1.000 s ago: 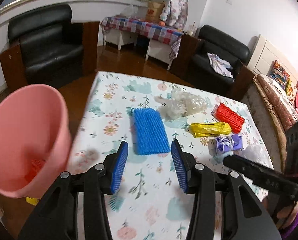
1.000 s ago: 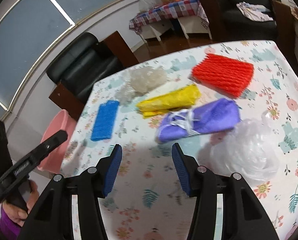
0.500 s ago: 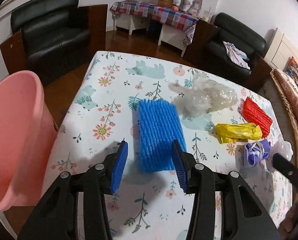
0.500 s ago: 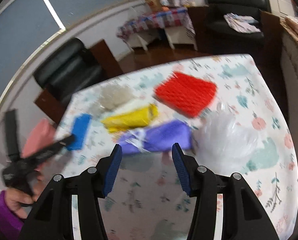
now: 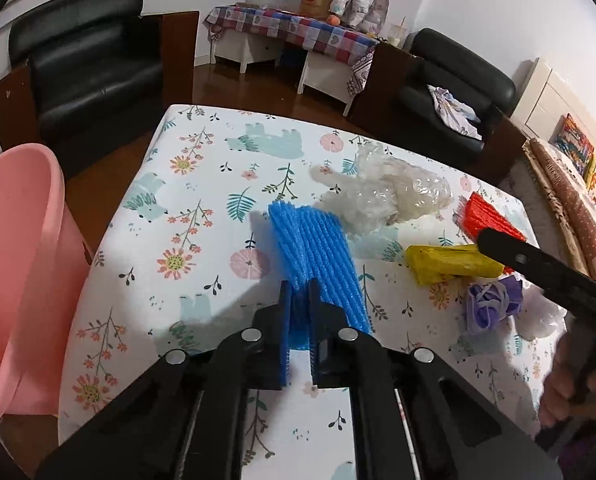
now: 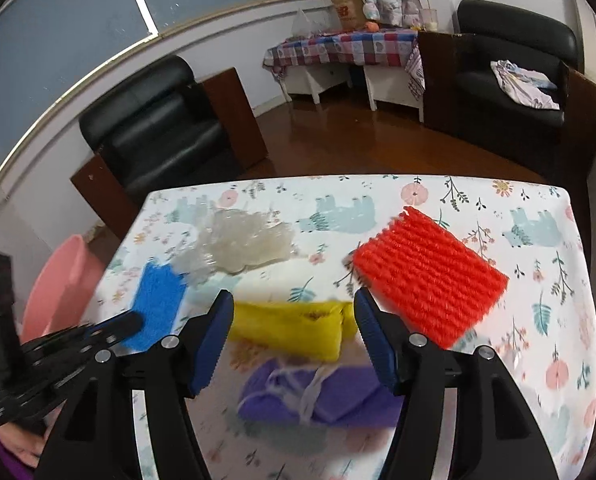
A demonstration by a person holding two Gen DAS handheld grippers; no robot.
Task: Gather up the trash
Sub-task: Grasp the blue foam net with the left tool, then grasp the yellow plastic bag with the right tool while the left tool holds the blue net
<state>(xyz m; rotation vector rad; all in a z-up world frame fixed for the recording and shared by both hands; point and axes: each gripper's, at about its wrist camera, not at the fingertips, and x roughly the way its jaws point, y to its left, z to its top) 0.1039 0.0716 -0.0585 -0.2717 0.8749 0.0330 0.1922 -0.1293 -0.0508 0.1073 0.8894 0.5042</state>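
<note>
Trash lies scattered over a floral tablecloth (image 5: 202, 248), and a person works it with a handheld gripper in each hand; the left gripper (image 5: 299, 300) has just been closing and now pinches the near end of a blue foam net sleeve (image 5: 313, 248), the ribbed mesh bunched between its jaws; the right gripper (image 6: 294, 320) has just been opening, its jaws spread and empty, hovering over a yellow wrapper (image 6: 290, 330) with a purple bundle (image 6: 317, 396) just below it. A pink bin (image 5: 14, 280) stands off the table's left edge, on the floor beside it.

Lifting the sleeve well probably means raising it straight up before swinging left, since the soft foam will sag and could drag on the cloth; releasing it only once it hangs above the bin's mouth seems wise.

Sleeve and its red twin (image 6: 429, 280) are flat, ridged rectangles of springy netting; a crumpled clear plastic wad (image 5: 385, 196) sits beside the blue one, glossy and shapeless; the yellow wrapper looks folded and smooth.
</note>
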